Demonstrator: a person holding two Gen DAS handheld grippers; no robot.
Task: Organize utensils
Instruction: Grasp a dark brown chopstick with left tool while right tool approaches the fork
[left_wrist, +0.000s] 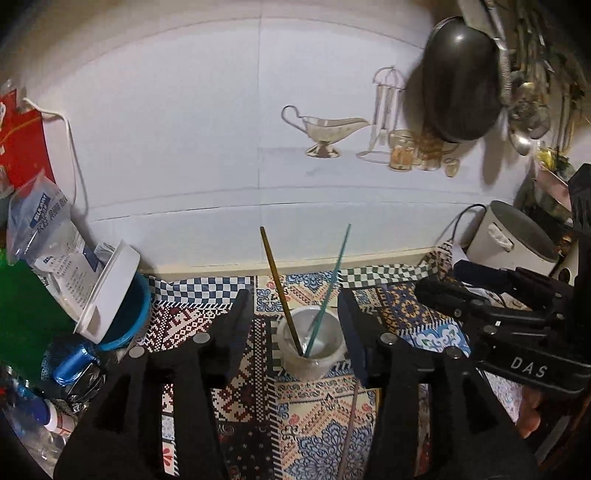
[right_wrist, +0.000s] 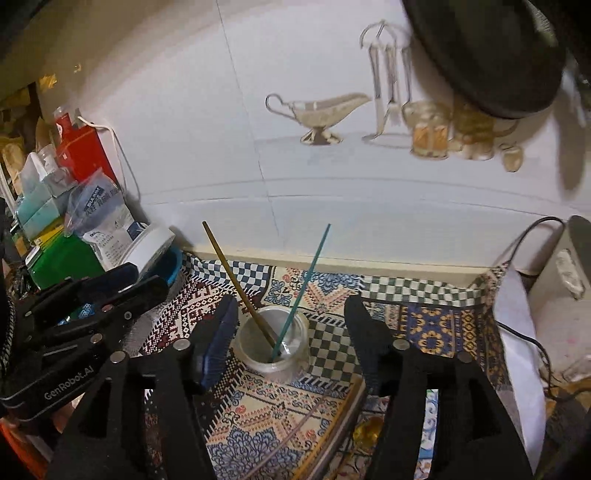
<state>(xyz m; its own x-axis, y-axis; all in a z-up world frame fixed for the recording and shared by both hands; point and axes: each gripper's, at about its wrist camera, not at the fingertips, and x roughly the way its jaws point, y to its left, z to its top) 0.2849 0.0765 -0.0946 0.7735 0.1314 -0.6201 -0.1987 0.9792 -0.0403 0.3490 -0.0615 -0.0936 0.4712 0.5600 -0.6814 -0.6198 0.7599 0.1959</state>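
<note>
Both grippers, left (left_wrist: 295, 314) and right (right_wrist: 291, 317), are standing half-open and empty while we are clearing them straight off the jar (left_wrist: 312, 345) (two sticks inside).

Your left tongs (left_wrist: 295, 317) stand open around the clear plastic cup (left_wrist: 313, 343) holding a gold straw (left_wrist: 279, 288) and a teal straw (left_wrist: 328, 288).
</note>
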